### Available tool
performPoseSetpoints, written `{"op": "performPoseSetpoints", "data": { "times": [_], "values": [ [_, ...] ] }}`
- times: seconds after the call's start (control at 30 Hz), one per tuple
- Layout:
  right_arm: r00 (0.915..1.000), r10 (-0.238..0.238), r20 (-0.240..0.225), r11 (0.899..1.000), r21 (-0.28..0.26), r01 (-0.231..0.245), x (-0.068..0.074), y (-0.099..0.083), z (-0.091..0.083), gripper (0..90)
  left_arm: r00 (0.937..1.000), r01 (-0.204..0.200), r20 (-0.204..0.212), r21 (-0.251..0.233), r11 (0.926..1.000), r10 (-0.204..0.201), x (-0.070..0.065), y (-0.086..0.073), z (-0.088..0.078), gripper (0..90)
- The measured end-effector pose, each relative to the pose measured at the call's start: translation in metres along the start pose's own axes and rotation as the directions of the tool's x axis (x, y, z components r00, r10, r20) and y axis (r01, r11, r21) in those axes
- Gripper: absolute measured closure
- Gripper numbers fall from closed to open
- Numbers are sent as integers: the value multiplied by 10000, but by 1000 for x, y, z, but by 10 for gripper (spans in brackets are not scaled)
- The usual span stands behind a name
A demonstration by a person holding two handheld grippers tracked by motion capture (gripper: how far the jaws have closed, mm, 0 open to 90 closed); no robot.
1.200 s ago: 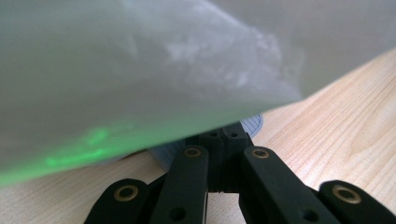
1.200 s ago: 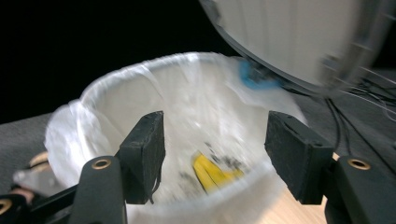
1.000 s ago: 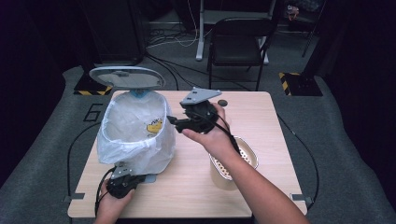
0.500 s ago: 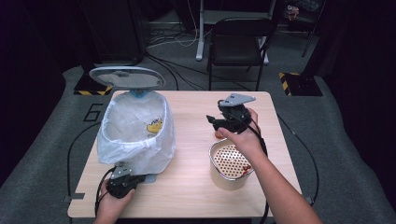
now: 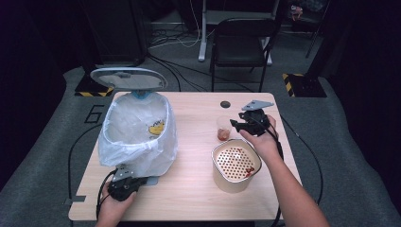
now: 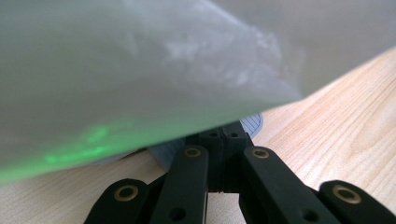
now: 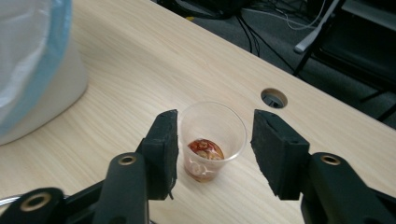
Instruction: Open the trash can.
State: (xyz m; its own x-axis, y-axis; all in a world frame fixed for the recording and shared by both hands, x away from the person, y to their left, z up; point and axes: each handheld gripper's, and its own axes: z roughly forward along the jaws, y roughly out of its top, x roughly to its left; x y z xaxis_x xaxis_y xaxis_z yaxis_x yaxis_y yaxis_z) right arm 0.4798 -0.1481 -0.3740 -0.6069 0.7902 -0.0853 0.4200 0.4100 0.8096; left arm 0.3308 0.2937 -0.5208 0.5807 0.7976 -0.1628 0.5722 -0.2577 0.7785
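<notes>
The small clear plastic cup (image 7: pixel 212 140) with a reddish-brown residue at its bottom is standing upright on the pale wooden table (image 7: pixel 140 70), right between the two black jaws of the right gripper (image 7: pixel 215 144). Those jaws have just been closing and are flanking the cup on both sides; one jaw is sitting at the cup's wall and a narrow gap is showing at the other, so they are standing apart and not yet pressing on it. In the high view the right gripper (image 5: pixel 240 126) is reaching toward the cup (image 5: pixel 223 128) from just beside it. Nearer the person than this gripper, a cream round container with a perforated white insert (image 5: pixel 235 165) is sitting, flecked with red. A dark round hole (image 7: pixel 274 98) in the tabletop is lying just beyond the cup. Well off to the side, the white bin lined with a translucent plastic bag (image 5: pixel 137 135) is carrying a yellow picture whose wording cannot be read, and a large "6" (image 5: pixel 93 114) is marked on the grey floor beside the table. The left gripper (image 5: pixel 124 186) is clenched shut at the bin's base, its jaws (image 6: pixel 222 140) tucked under the bag (image 6: pixel 140 70), and what they are pinching cannot be told.
</notes>
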Motion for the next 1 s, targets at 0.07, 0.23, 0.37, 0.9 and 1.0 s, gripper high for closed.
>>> {"op": "performPoseSetpoints", "data": {
  "times": [0.07, 0.23, 0.37, 0.9, 1.0],
  "values": [
    [10000, -5, -14, 10000, 55, 5, -2, -1, 3, 569, 10000, -24, -1, -12, 10000, 24, 0, 0, 0, 900],
    [9997, 256, 25, 9995, 201, -257, -12, -4, 22, 601, 10000, -13, 16, -15, 10000, 13, 0, 0, 0, 900],
    [9997, 257, 17, 9990, 357, -257, -17, -3, 32, 607, 10000, -16, 43, -57, 10000, 16, 0, 0, 0, 900],
    [9990, 445, -69, 9990, 50, -444, -28, -9, 43, 593, 10000, -6, 16, -50, 10000, 6, -1, 0, 0, 900],
    [9983, 578, -60, 9982, 151, -577, -31, -13, 46, 589, 10000, 1, 11, -74, 10000, -1, -1, -1, 0, 900]
  ]
}}
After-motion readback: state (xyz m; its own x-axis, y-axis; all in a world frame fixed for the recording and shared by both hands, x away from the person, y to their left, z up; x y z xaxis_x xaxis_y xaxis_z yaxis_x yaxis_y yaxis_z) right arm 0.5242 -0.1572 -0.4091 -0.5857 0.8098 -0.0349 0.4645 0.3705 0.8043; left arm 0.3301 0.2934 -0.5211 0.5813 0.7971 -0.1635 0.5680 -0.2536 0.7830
